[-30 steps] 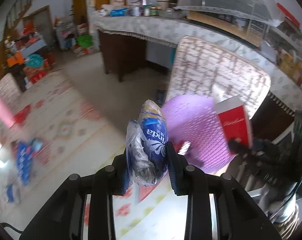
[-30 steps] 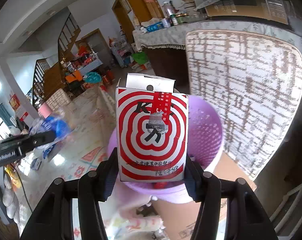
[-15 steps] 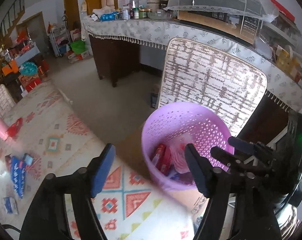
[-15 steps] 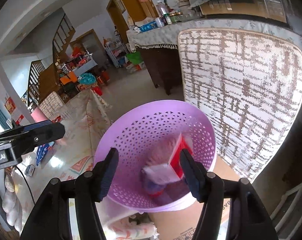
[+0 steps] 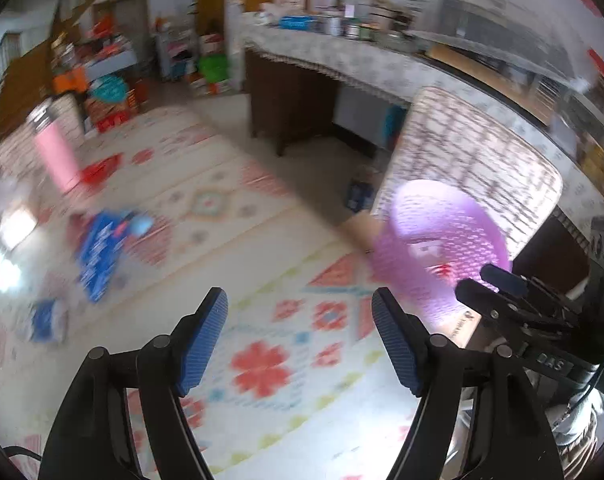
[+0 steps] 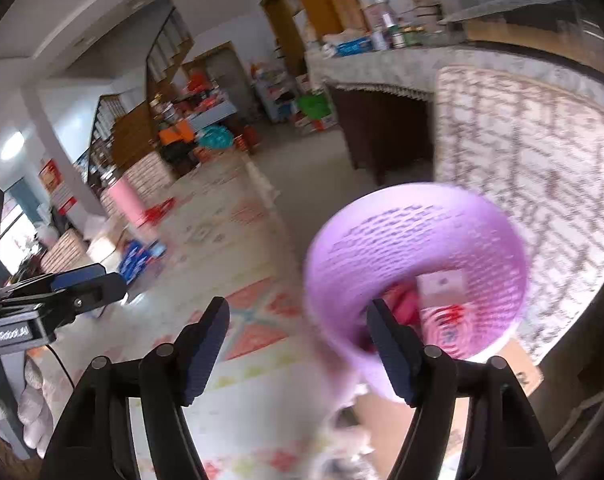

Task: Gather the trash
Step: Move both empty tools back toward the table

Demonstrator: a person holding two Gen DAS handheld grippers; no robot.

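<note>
- Right wrist view alone looks into the purple basket (image 6: 415, 268), where the red-ringed box (image 6: 445, 320) lies
- Left wrist view shows blue wrappers (image 5: 98, 252) on the patterned mat (image 5: 262, 368)
- Left gripper (image 5: 300, 336) is empty with its jaws spread, having dropped its blue packet since a second ago
- Right gripper (image 6: 298, 344) is empty, jaws opening, its box released

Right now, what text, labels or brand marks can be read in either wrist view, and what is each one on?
"GenRobot.AI": the left gripper's body, small but legible.
"DAS": the right gripper's body.
Red-and-white box in the purple basket: print too blurred to read.
Blue packets on the floor mat: blurred, unreadable.
Cardboard box under the basket: marks too small.
</note>
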